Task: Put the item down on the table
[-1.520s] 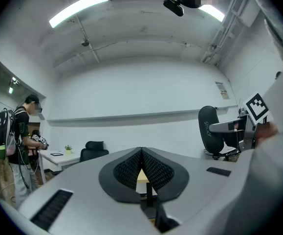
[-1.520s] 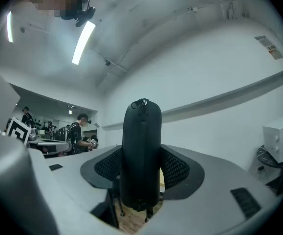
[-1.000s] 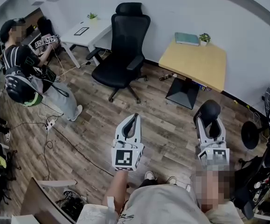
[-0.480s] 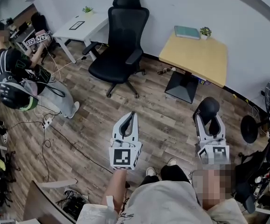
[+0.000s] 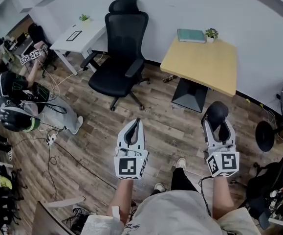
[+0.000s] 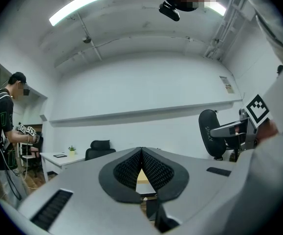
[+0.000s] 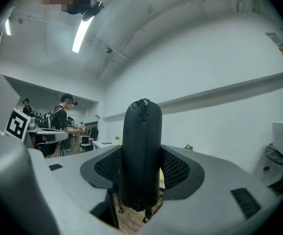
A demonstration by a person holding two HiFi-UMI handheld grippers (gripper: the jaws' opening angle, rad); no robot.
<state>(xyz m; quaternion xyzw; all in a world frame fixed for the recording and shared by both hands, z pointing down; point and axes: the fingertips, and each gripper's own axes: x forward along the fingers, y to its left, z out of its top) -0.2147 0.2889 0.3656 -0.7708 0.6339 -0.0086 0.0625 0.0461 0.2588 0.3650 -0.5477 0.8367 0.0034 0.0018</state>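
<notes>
A black zipped oval case [image 7: 141, 151] stands upright between the pads of my right gripper [image 7: 141, 155], which is shut on it. In the head view the case [image 5: 215, 113] sticks out past the right gripper [image 5: 218, 127], above the wood floor and short of the light wooden table [image 5: 200, 65]. My left gripper [image 5: 138, 126] is held level beside it, its jaws shut with nothing in them; the fingertips meet in the left gripper view [image 6: 141, 151]. From there the case [image 6: 208, 133] also shows at the right.
On the table's far edge lie a teal book [image 5: 191, 35] and a small potted plant [image 5: 211, 34]. A black office chair [image 5: 119, 58] stands left of the table, beside a white desk [image 5: 75, 37]. A person [image 5: 11, 89] stands at far left; cables cross the floor.
The wooden table and chair have come closer and lower in the head view as both grippers moved forward together. The case has stayed in the right gripper; the left has stayed shut.
</notes>
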